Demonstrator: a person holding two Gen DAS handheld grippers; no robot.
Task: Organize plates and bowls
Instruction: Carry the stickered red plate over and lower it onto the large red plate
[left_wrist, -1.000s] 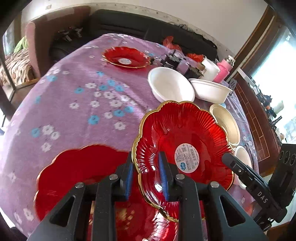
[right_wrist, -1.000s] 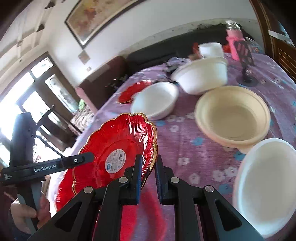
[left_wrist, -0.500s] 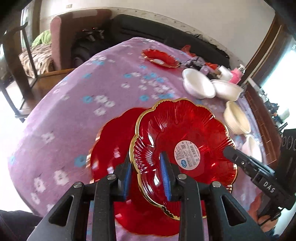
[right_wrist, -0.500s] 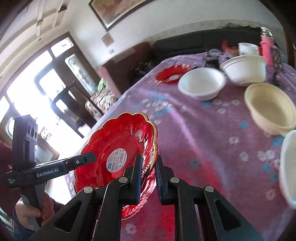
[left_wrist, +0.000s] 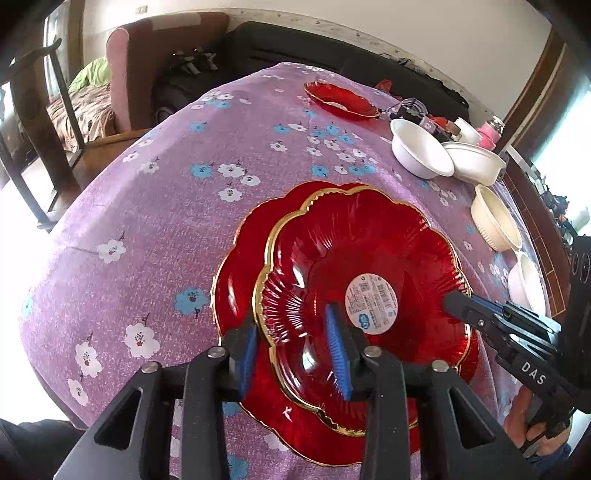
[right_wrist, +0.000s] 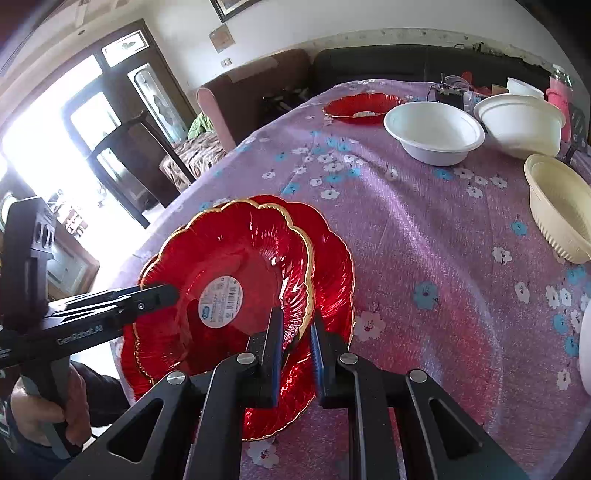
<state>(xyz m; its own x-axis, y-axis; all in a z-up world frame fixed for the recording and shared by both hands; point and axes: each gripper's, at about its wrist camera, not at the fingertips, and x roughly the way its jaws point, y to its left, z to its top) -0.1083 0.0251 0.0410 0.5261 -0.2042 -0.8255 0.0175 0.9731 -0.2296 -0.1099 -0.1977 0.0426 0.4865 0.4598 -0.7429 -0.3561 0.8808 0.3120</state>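
Left wrist view: the left claw (left_wrist: 293, 345) straddles the near rim of the upper red plate (left_wrist: 369, 258), and its jaws are opening; the rim lies between the blue pads, which stand clear of it. That plate, with a white label (left_wrist: 371, 304) at its centre, sits nested on the lower red plate (left_wrist: 236, 266), slightly offset, near the edge of the table (left_wrist: 147, 221) under a purple flowered cloth. The right claw (right_wrist: 297, 345) is nearly closed, gripping the same upper plate at its rim on the side opposite the left claw. Beyond the stacked plates lie a third red plate (left_wrist: 341, 101), two white bowls (right_wrist: 434, 131) and a cream bowl (right_wrist: 561, 206). Another white bowl is cut off at the frame edge. Small items behind the bowls are too small to identify.
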